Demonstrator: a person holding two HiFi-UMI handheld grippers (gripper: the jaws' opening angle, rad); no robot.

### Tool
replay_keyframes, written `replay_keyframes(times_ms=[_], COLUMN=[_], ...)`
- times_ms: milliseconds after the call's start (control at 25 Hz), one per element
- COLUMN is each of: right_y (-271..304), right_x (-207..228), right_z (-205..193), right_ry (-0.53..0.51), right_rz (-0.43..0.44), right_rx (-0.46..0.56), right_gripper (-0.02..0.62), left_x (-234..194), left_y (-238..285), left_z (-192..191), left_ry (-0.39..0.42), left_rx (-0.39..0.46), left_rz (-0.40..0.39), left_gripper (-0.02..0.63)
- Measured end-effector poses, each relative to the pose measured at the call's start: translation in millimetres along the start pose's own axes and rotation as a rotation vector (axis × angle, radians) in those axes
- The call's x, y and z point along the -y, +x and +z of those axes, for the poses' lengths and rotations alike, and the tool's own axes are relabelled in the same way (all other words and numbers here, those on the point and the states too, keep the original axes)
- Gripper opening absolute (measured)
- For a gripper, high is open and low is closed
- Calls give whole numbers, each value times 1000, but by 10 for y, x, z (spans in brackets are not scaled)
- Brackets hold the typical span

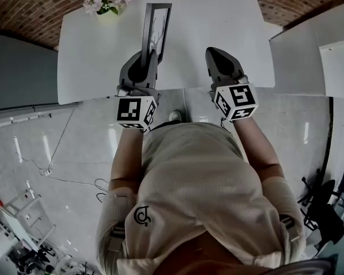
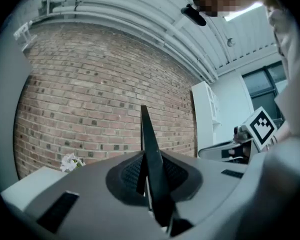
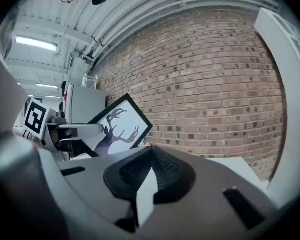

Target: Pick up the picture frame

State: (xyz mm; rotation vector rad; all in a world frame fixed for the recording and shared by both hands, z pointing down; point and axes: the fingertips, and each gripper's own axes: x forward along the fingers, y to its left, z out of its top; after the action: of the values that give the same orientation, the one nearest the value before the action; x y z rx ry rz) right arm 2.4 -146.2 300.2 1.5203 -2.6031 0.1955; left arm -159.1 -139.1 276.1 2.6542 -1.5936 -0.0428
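Observation:
The picture frame (image 1: 155, 30) is black-edged and stands on edge above the white table (image 1: 229, 22), seen almost edge-on from the head view. My left gripper (image 1: 151, 55) is shut on its lower part. In the left gripper view the frame's dark edge (image 2: 149, 144) rises like a blade from between the pads. The right gripper view shows the frame's face (image 3: 121, 125), a dark antlered deer on white, off to the left beside my left gripper (image 3: 70, 132). My right gripper (image 1: 214, 52) is shut with nothing in it, level with the left one and apart from the frame.
A small pot of pale flowers (image 1: 106, 2) stands at the table's far left corner. Behind the table runs a brick wall (image 3: 215, 74). A white cabinet (image 2: 206, 116) stands to the right. The person's body fills the lower head view, and cables lie on the floor at lower left.

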Motion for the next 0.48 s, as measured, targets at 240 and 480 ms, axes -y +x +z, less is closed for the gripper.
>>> replay_keyframes(times_ms=[240, 480], right_y=[82, 140], right_x=[1, -75], right_z=[199, 333], right_ry=[-59, -91], right_rz=[-26, -18], right_rx=[54, 82], right_gripper=[8, 6], left_x=[-31, -100], left_y=[31, 54], left_z=[315, 490], left_ry=[155, 186], left_rx=[69, 94], left_rz=[52, 68], left_gripper=[52, 51])
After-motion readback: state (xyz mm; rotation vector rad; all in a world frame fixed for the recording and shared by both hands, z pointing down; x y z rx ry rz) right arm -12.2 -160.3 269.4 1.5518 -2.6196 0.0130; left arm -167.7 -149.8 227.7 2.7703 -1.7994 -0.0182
